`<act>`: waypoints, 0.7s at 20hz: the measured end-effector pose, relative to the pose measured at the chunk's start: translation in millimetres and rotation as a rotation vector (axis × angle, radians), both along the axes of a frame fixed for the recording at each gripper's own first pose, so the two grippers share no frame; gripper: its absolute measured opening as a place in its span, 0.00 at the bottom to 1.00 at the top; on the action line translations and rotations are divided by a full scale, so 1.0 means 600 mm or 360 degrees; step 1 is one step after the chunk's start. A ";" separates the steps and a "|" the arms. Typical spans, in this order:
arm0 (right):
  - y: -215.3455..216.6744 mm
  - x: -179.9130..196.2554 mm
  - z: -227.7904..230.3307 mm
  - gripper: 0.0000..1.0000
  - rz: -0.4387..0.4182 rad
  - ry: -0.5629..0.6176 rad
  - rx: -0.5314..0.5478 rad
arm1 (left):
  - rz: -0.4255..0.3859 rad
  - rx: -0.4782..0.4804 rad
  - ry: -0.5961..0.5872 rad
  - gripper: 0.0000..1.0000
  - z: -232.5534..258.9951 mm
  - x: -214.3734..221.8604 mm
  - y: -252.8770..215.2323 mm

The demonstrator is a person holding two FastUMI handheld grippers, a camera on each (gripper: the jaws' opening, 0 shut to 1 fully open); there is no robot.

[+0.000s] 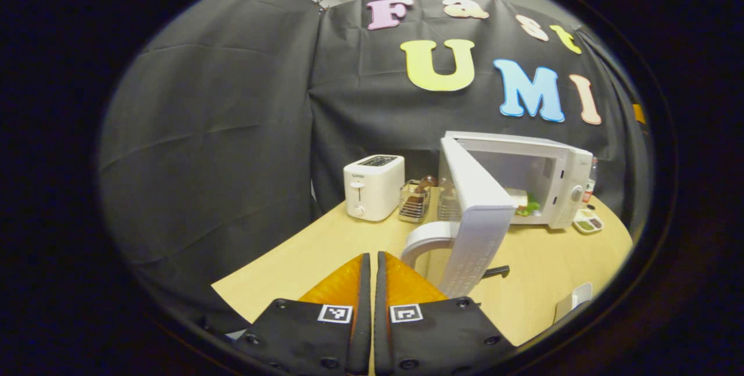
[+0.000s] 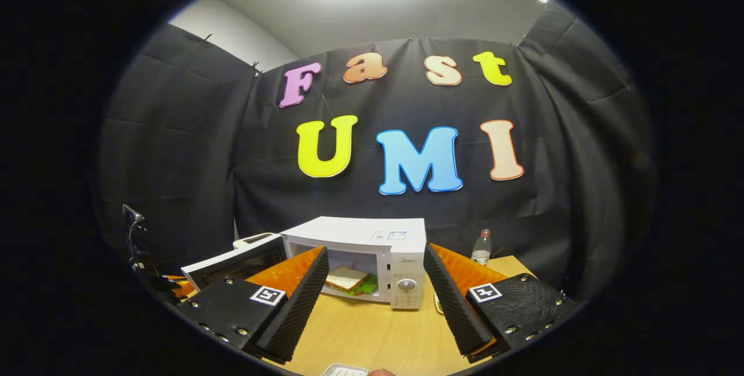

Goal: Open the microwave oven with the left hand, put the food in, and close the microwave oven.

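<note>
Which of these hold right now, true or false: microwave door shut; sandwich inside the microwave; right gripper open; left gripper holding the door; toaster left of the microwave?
1. The microwave door is shut. False: it stands open.
2. The sandwich is inside the microwave. True.
3. The right gripper is open. True.
4. The left gripper holds the door. False: its fingers are together, holding nothing.
5. In the left gripper view, the toaster stands left of the microwave. True.
</note>
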State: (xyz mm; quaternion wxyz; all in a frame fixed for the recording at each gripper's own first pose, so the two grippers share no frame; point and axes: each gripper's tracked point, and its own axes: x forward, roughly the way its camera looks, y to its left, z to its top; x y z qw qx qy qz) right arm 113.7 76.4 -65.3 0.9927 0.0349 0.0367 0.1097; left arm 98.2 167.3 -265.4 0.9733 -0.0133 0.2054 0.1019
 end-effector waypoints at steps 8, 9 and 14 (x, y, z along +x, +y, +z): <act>-0.076 -0.057 0.002 0.99 -0.0018 0.0007 -0.0029 | -0.0178 -0.0017 -0.0047 0.10 0.023 0.010 -0.138; -0.083 -0.064 0.003 0.99 -0.0015 0.0008 -0.0033 | -0.0205 -0.0021 -0.0051 0.10 0.021 0.014 -0.154; -0.106 -0.065 0.007 0.99 -0.0052 -0.0003 -0.0086 | -0.0313 -0.0049 -0.0038 0.10 0.015 0.041 -0.216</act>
